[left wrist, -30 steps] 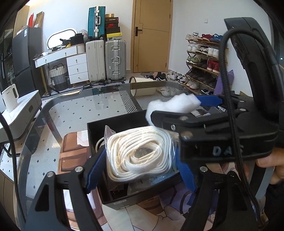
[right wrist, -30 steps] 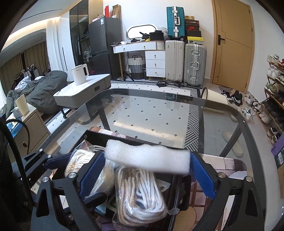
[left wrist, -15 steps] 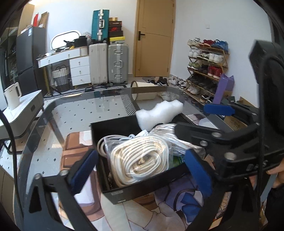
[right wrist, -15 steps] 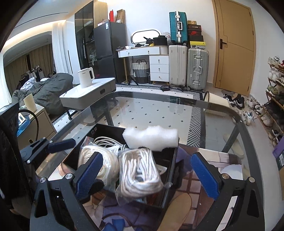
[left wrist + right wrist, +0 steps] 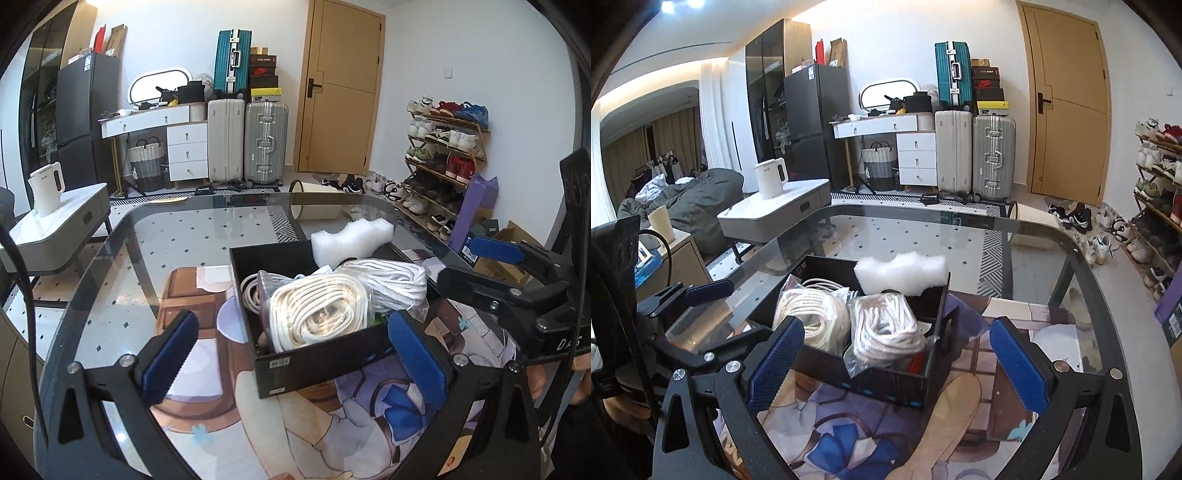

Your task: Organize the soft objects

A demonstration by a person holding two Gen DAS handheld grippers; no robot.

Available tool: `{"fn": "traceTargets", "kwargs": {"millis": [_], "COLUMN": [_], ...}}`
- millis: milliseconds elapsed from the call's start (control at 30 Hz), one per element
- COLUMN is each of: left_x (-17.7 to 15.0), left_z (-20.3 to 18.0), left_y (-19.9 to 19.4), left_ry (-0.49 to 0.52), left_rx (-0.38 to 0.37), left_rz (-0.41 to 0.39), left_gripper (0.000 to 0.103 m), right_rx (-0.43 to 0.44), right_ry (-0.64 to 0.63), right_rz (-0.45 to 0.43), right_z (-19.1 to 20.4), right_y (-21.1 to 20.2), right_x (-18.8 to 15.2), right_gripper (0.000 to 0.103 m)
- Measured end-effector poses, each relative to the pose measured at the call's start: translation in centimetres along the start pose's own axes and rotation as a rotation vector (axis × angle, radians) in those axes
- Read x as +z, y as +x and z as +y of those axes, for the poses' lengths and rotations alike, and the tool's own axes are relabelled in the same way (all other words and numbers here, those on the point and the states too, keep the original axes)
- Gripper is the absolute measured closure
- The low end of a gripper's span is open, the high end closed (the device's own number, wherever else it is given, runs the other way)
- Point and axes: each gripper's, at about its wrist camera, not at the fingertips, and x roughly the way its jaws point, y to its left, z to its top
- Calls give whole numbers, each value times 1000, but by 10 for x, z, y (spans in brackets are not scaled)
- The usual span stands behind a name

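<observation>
The left gripper (image 5: pixel 295 354) stood with its jaws spread wide and nothing between the blue pads (image 5: pixel 168 356), which had just been opening; the right gripper (image 5: pixel 897 363) was likewise released and empty, its jaws too having just parted a little further. Both hovered short of the black box (image 5: pixel 314 363), which sat on the printed mat (image 5: pixel 207 373) on the glass table (image 5: pixel 207 229). In the box lay two bagged coils of white rope side by side, one coil (image 5: pixel 319 315) straight ahead of the left gripper and the other coil (image 5: pixel 886 330) straight ahead of the right. The white foam block (image 5: pixel 901 273) rested across the box's far end, partly on the rim, its long axis running crosswise to both grippers. It lay ahead of and beyond the rope, more squarely in front of the right gripper, which looked the nearer and better lined up; from the left it sat off to the far right, behind the right gripper's arm (image 5: pixel 509 284). The packing looked nearly done. Any further reach for the foam would have to pass over the rope coils and the near wall of the box. A loose white cord (image 5: pixel 249 295) lay coiled in the box's left corner. Beyond the table stood suitcases (image 5: pixel 247 140), a shoe rack (image 5: pixel 439 155) and a kettle (image 5: pixel 46 188), all well apart.
</observation>
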Motion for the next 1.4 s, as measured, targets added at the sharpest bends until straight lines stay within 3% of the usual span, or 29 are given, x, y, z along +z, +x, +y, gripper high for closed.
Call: {"fn": "traceTargets", "kwargs": {"millis": [133, 633, 1400], "left_x": [-6, -26, -32], "left_z": [2, 5, 10], "left_y": [-10, -25, -25], "left_ry": [6, 18, -5], "left_rx": [8, 18, 30], "left_rz": [-25, -76, -93], "left_gripper": [0, 0, 0], "right_rx": [-32, -17, -10], "right_ry": [-13, -43, 5], "right_rz": [-8, -75, -116], "right_z": [4, 22, 7], "right_y": [-8, -23, -20], "right_x": [-11, -50, -57], "right_gripper": [1, 1, 1]}}
